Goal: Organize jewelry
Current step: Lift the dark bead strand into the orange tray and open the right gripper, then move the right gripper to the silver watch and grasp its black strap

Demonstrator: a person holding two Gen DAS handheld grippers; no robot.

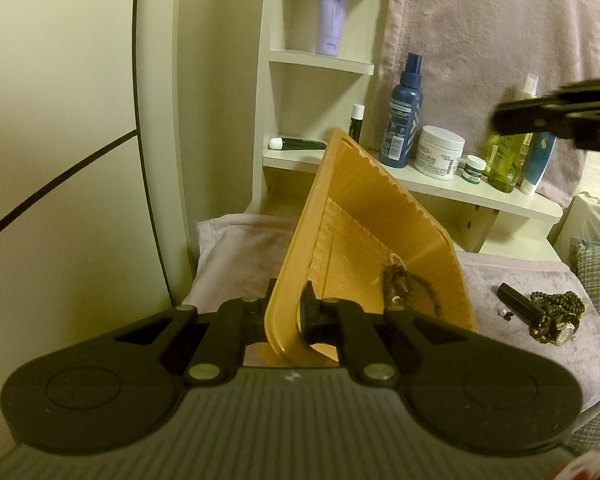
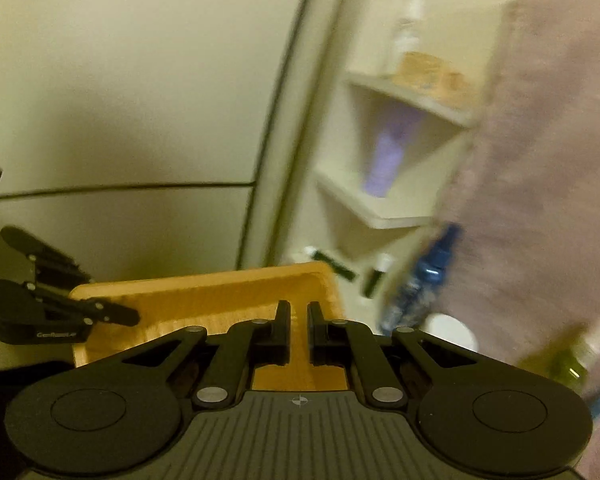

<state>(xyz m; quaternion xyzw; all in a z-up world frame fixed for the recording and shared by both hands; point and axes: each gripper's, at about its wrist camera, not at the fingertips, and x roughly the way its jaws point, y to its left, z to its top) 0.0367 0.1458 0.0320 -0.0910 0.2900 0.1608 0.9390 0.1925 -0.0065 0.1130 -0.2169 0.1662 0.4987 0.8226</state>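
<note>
My left gripper [image 1: 290, 294] is shut on the near rim of an orange ribbed tray [image 1: 364, 216], which it holds tilted steeply up on edge. A dark bead string [image 1: 404, 284] lies in the tray's lower corner. More dark beads and a watch [image 1: 558, 314] are heaped on the pink towel [image 1: 500, 356] to the right, beside a black cylinder [image 1: 516, 300] and tiny pearl pieces [image 1: 505, 313]. My right gripper [image 2: 299, 312] is shut with nothing between its fingers; it hovers over the tray [image 2: 204, 292]. It shows blurred at upper right as the right gripper [image 1: 556, 114]. The left gripper [image 2: 120, 314] clamps the tray's left rim.
A white shelf unit [image 1: 324, 62] stands behind, with a lilac tube [image 1: 332, 12], a blue spray bottle [image 1: 404, 116], a white jar [image 1: 438, 152] and green bottles [image 1: 506, 160]. A pink cloth hangs at upper right. A pale wall panel fills the left side.
</note>
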